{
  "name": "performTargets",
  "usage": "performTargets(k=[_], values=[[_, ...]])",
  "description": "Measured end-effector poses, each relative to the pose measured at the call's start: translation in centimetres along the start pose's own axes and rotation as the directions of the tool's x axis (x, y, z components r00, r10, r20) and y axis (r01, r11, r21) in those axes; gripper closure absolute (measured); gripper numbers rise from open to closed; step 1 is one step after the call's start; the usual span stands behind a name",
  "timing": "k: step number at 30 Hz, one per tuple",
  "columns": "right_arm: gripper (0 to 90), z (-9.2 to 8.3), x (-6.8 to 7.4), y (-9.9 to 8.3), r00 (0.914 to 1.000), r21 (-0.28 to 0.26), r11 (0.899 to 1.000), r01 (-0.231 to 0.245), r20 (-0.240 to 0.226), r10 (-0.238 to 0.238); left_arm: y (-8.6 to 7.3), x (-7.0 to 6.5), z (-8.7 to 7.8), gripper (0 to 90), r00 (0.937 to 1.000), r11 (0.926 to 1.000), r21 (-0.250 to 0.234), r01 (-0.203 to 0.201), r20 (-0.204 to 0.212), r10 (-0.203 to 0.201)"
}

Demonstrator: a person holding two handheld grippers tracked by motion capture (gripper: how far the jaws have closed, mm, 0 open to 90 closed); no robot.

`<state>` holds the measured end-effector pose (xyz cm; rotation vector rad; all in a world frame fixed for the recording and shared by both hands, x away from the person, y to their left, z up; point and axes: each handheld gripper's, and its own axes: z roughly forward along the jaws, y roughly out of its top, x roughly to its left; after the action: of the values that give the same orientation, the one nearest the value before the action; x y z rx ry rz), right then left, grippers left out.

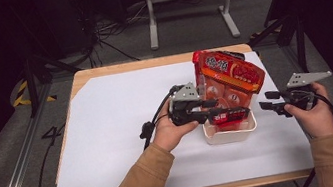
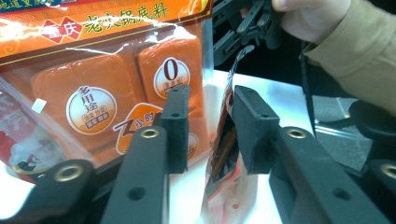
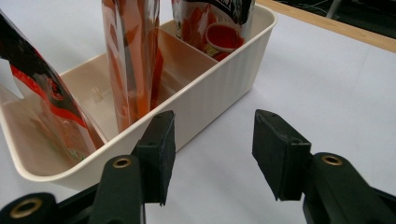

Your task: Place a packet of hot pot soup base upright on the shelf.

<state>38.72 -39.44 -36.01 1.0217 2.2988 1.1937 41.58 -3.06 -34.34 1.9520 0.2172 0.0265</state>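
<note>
The bench, under a white sheet, carries a cream tub with dividers near its right side, and a big orange sauce packet stands upright in the tub's far part. The left gripper reaches over the tub with its jaws apart on either side of a thin red packet standing edge-on in the tub, the pads not pressing it. The right gripper hovers just right of the tub, jaws apart and holding nothing.
</note>
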Motion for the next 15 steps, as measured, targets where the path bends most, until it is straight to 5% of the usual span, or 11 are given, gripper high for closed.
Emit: performTargets(k=[7, 15], values=[[48.9, 0.1, 0.0, 0.0, 1.0, -0.002, 1.0, -0.001, -0.003, 0.001, 0.3, -0.2, -1.4, 50.7, 0.9993, 0.9971, -0.076, 0.007, -0.035, -0.009], [39.6, 0.1, 0.3, 0.2, 0.9989, -0.04, 0.998, -0.046, -0.006, 0.046, 0.8, -0.4, -4.1, 41.2, 0.9959, 0.9964, -0.072, 0.045, -0.075, -0.05]])
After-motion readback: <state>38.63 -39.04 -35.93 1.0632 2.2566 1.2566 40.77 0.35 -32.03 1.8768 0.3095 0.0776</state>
